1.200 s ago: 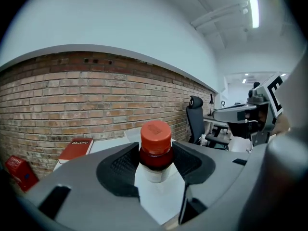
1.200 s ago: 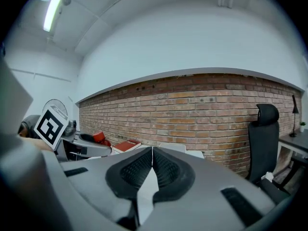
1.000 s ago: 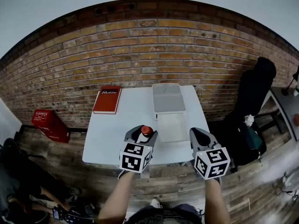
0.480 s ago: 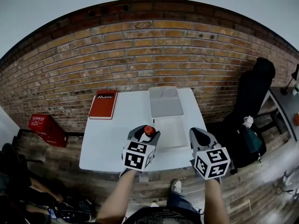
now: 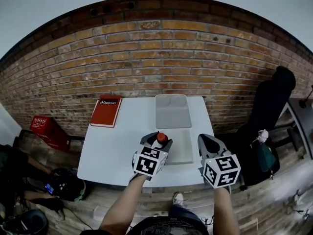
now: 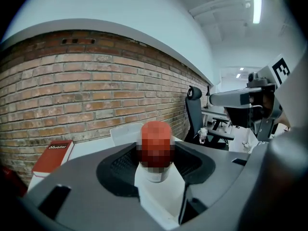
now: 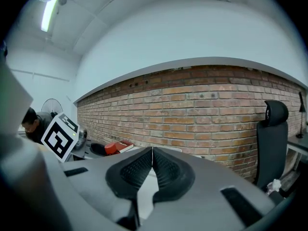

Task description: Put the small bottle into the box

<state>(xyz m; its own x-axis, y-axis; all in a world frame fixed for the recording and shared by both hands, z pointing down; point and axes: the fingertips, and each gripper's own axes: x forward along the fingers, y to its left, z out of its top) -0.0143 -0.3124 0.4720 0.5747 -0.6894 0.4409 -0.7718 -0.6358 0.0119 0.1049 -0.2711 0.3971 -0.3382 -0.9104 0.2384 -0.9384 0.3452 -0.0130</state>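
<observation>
The small bottle (image 5: 162, 137) has a red cap and a white body (image 6: 156, 177). My left gripper (image 5: 157, 141) is shut on it and holds it upright above the white table (image 5: 112, 146), just left of the box. The clear box (image 5: 181, 148) lies open at the table's right side, with its lid (image 5: 172, 110) spread out behind it. In the left gripper view the box (image 6: 126, 133) shows beyond the cap. My right gripper (image 5: 209, 143) hovers at the box's right front corner, its jaws (image 7: 152, 162) shut with nothing between them.
A red book (image 5: 106, 110) lies at the table's back left corner. A brick wall (image 5: 146, 58) runs behind the table. A black office chair (image 5: 266, 106) stands to the right. A red crate (image 5: 46, 129) and dark bags sit on the wooden floor at left.
My left gripper has carried the bottle slightly right, closer to the box's left side. The right gripper has held its place. The head camera has shifted, so the table sits lower in view.
</observation>
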